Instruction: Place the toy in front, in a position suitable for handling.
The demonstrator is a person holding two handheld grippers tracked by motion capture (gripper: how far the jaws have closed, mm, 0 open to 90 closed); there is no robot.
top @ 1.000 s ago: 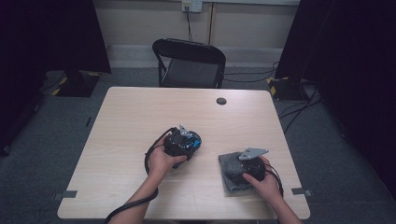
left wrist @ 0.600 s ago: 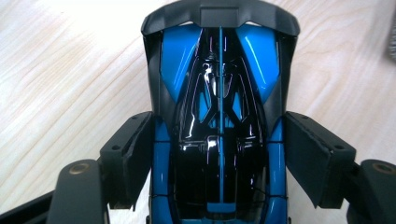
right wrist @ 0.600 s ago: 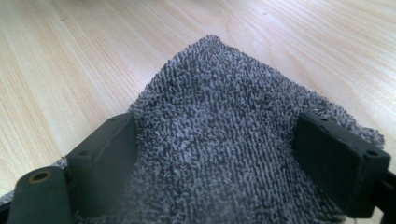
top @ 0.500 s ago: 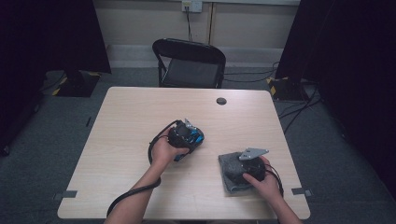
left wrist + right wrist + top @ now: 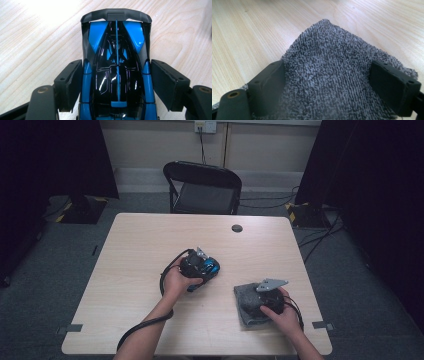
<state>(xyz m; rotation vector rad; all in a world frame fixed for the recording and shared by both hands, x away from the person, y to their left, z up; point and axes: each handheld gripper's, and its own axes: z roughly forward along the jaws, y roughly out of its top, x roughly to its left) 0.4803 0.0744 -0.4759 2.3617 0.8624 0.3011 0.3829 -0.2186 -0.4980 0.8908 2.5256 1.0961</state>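
A blue and black toy car (image 5: 116,50) sits between the jaws of my left gripper (image 5: 116,82), whose pads press on its two sides. In the high view that gripper (image 5: 205,268) holds the toy car (image 5: 212,267) just over the middle of the wooden table (image 5: 150,250). My right gripper (image 5: 260,302) rests on a grey terry cloth (image 5: 243,300) near the table's front right. Seen from the right gripper (image 5: 327,85), the cloth (image 5: 329,55) is bunched up into a ridge between the two pads and touches both.
A small black round disc (image 5: 237,228) lies near the table's far edge. A black folding chair (image 5: 205,187) stands behind the table. The left gripper's cable (image 5: 145,325) trails off the front edge. Bare tabletop lies to the left and far side.
My left hand has carried the toy car a little to the right and farther from the person. The right gripper and the cloth have stayed put.
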